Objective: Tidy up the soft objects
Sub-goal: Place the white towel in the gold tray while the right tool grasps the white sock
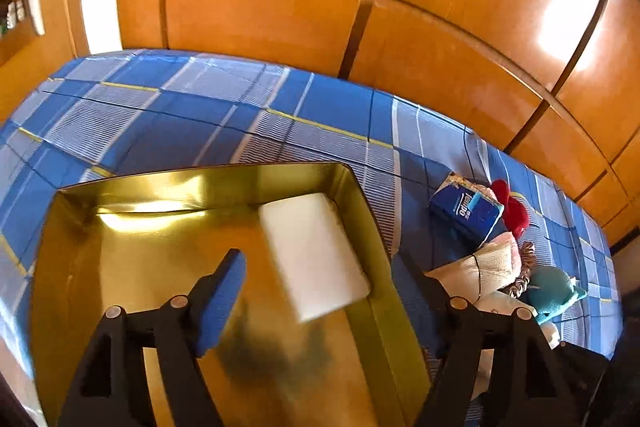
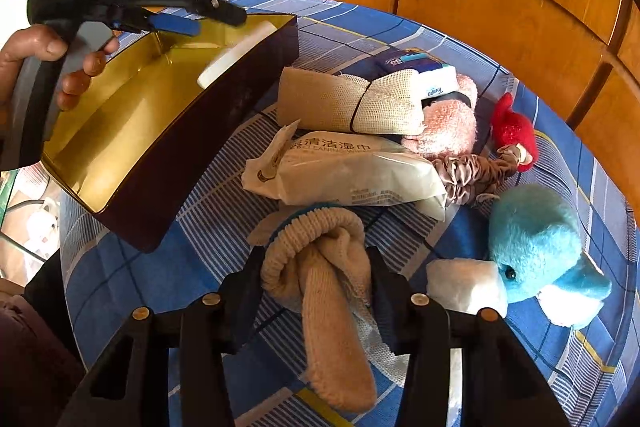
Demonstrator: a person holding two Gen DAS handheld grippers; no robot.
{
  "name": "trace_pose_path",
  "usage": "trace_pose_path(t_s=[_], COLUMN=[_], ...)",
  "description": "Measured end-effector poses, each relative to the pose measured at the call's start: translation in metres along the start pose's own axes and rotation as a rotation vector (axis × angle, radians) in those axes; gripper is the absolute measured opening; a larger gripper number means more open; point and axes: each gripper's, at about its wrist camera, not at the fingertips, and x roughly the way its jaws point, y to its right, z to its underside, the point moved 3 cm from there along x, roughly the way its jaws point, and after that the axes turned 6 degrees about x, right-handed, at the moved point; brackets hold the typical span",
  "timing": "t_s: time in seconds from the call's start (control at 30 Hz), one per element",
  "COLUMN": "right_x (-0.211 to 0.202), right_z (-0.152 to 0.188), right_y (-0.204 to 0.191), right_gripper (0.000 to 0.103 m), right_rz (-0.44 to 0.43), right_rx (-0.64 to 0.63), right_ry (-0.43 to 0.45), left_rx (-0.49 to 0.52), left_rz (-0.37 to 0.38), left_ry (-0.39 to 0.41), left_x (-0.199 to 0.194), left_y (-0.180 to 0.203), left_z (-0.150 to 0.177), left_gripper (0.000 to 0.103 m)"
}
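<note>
Fingers of the right gripper (image 2: pixel 316 291) are clamped on a beige rolled sock (image 2: pixel 328 279) whose loose end hangs toward the camera over the blue plaid cloth (image 2: pixel 120 287). Just beside it to the right lie a white folded pad (image 2: pixel 466 287) and a blue plush whale (image 2: pixel 540 251), the two touching. Beyond the sock sits a white wet-wipes pack (image 2: pixel 348 171) printed with Chinese characters and "CLEANING", with a cream mesh cloth (image 2: pixel 352 103), a pink fluffy item (image 2: pixel 448 123), a brownish scrunchie (image 2: pixel 472 171) and a red plush toy (image 2: pixel 512 131) crowded behind and to its right. A blue tissue pack (image 1: pixel 466 213) reads "Tempo". To the left stands the gold-lined box (image 2: pixel 132 131), dark outside, blocking that side. The left gripper (image 1: pixel 316 291) hangs above the box with its jaws spread wide and nothing held; a white roll (image 1: pixel 316 255), blurred, is inside the box against its right wall. Wooden wardrobe doors (image 1: pixel 440 27) rise behind.
</note>
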Motion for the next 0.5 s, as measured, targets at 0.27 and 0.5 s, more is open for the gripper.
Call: trace_pose_path(t_s=[0.27,0.5], right_x=[0.004,0.001], right_z=[-0.001,-0.001], right_y=[-0.006,-0.012], right_gripper=[0.046,0.039], right_rz=[0.035,0.075], right_rx=[-0.019,-0.013], right_ry=[-0.006,-0.024], left_rx=[0.001,-0.009], left_rz=[-0.105,-0.175], left_ry=[0.087,0.141], left_x=[-0.061,-0.097], left_y=[-0.006,-0.011], left_z=[0.042,0.078], left_gripper=[0.076,0.085])
